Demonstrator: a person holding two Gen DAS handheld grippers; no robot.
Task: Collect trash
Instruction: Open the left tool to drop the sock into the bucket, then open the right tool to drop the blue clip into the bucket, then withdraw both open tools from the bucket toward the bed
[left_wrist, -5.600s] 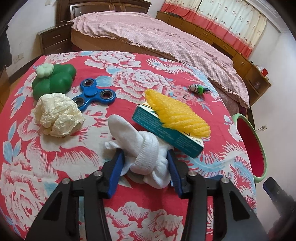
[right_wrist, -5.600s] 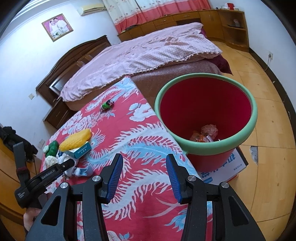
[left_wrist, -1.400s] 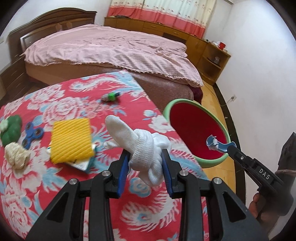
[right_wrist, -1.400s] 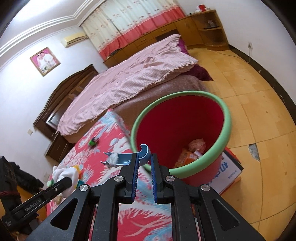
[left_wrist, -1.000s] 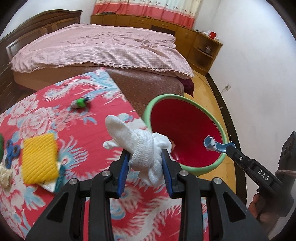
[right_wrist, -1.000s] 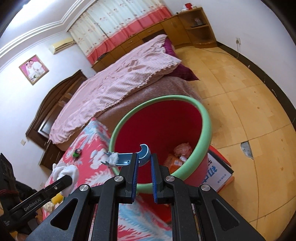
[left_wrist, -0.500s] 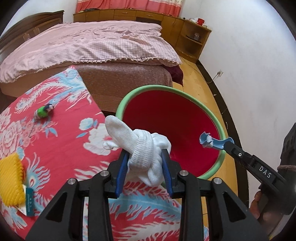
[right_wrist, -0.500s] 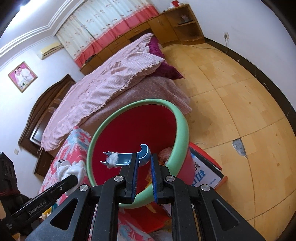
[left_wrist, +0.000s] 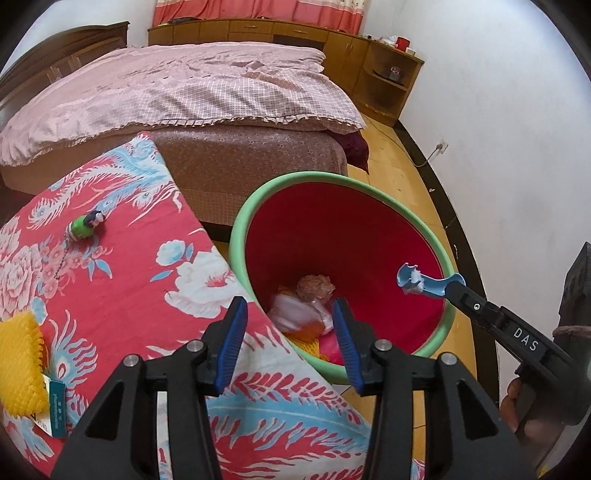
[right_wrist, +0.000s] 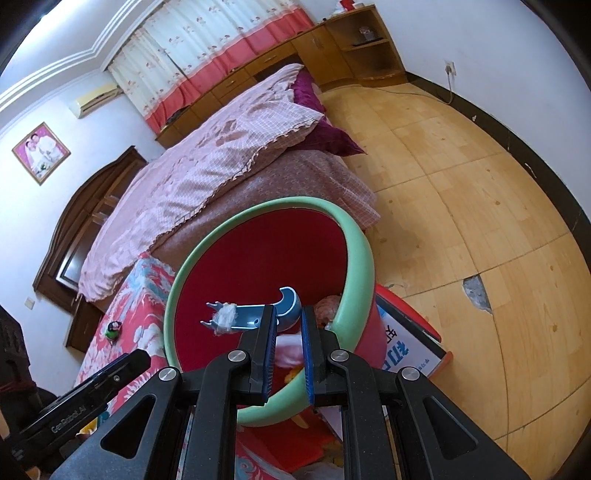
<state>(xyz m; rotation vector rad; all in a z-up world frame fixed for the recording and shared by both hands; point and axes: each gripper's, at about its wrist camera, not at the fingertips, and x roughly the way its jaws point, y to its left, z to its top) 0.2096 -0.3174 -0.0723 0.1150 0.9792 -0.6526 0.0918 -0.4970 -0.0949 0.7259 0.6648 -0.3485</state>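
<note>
On the far left of the left wrist view, a yellow foam net lies on a teal box at the edge of the desk, which wears a red flowered cloth. Further back on that cloth sits a small green toy. The left claw hangs over the desk's corner and the near rim of the red bin with its green lip. Its blue pads stand apart and are opening, with nothing pressed between them. Seen through the gap, a blurred white bundle lies down inside the bin among other trash, beside a pinkish crumpled wad and some orange scraps. The claw tilts steeply downward toward the bin's mouth.

To the right, the right claw reaches in from the lower right edge over the bin's far rim, with part of the person's hand on its handle. It is clamped narrow on a blue plastic hook, which juts out over the bin's opening with a tuft of white fluff at its forked end.

In the right wrist view the right claw grips the curved end of the blue plastic hook, whose stem runs out to the left over the red bin. The left claw's arm shows at the lower left. This claw slopes downward, less steeply.
</note>
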